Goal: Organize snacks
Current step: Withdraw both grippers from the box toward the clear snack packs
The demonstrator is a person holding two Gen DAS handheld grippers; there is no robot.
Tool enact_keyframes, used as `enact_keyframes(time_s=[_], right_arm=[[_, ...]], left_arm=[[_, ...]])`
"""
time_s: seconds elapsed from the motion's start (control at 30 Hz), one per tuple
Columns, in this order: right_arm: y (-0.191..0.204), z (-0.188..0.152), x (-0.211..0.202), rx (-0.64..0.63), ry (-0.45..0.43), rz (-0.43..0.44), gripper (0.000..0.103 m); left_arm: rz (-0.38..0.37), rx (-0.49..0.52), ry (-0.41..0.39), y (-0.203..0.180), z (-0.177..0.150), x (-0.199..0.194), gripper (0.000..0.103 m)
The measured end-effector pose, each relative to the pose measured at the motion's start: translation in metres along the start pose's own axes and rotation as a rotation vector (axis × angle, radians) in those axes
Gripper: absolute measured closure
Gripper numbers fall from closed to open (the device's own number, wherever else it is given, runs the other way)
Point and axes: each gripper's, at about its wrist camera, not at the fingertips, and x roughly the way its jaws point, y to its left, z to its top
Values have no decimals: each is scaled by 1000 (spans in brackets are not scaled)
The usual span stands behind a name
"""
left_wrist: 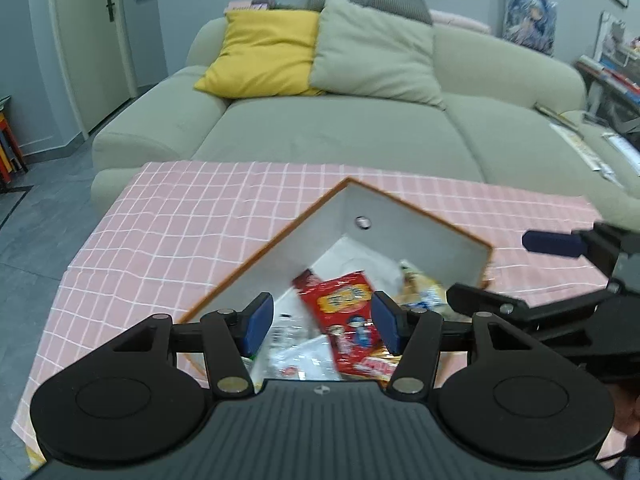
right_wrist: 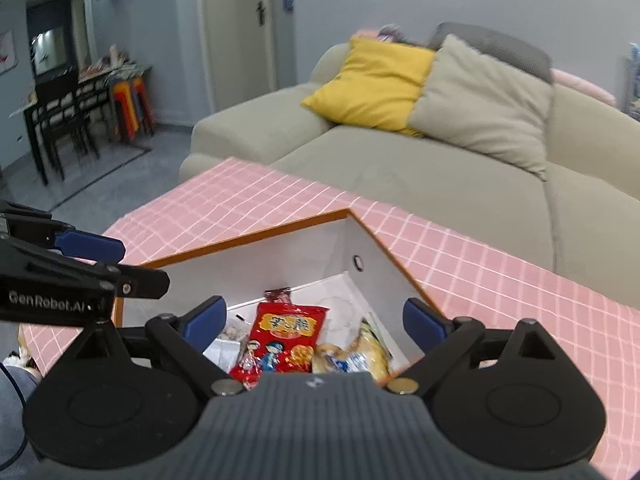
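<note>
A box with an orange rim and white inner walls stands on the pink checked tablecloth. Inside lie a red snack packet, a yellow-white packet and a clear-white wrapper. My left gripper is open and empty, above the near part of the box. My right gripper is open and empty, also over the box. Each gripper shows in the other's view: the right one at the right edge, the left one at the left edge.
The pink tablecloth covers the table. A grey-green sofa with a yellow cushion and a grey cushion stands behind. Dark chairs and a dining table stand at far left.
</note>
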Motion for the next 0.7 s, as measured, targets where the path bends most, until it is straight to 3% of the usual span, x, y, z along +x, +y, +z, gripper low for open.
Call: enact_keyframes(time_s=[0.2, 0.37, 0.7], right_arm=[[-14, -34, -41, 39, -58, -77, 11], [-31, -70, -61, 120, -54, -135, 11], [-76, -153, -59, 285, 81, -293, 11]], left_arm=[[-56, -12, -53, -26, -12, -22, 37], [-99, -12, -56, -46, -27, -25, 37], [-190, -8, 21, -86, -64, 6, 37]])
